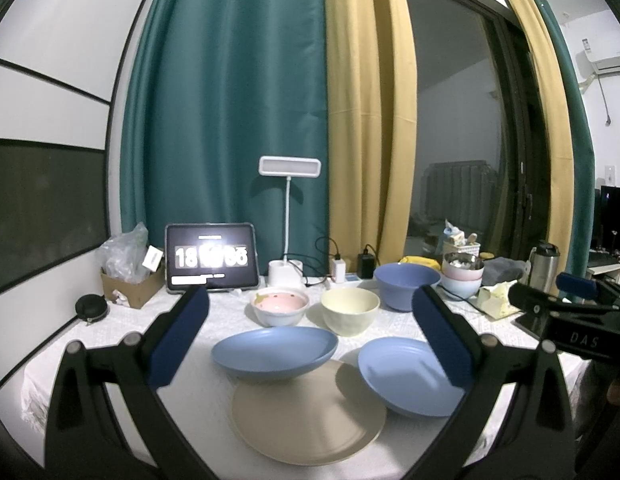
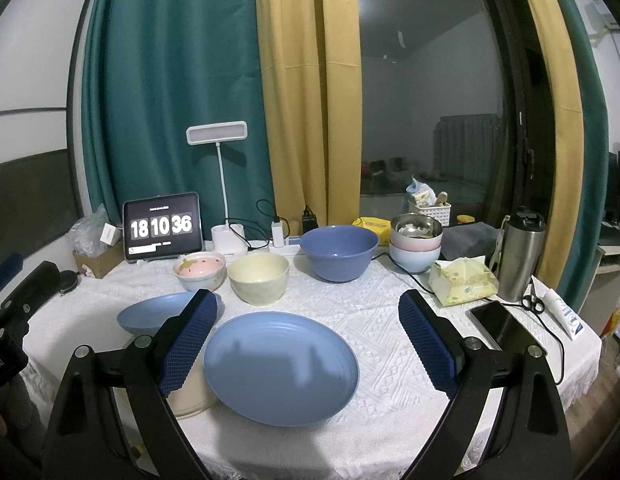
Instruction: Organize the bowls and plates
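Surface: white tablecloth (image 2: 373,320) covering the table; teal and yellow curtains (image 1: 270,80) hanging behind
Plates: blue plate (image 2: 281,368) lying flat; second blue plate (image 1: 274,352) sitting tilted on beige plate (image 1: 306,416)
Bowls: standing upright behind
Left gripper (image 1: 310,336): jaws gaping, empty
Right gripper (image 2: 308,340): jaws gaping, empty

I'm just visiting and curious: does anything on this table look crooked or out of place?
Yes. The two blue plates rest tilted, each with an edge propped on the beige plate, instead of stacked flat. Nothing looks spilled or broken.
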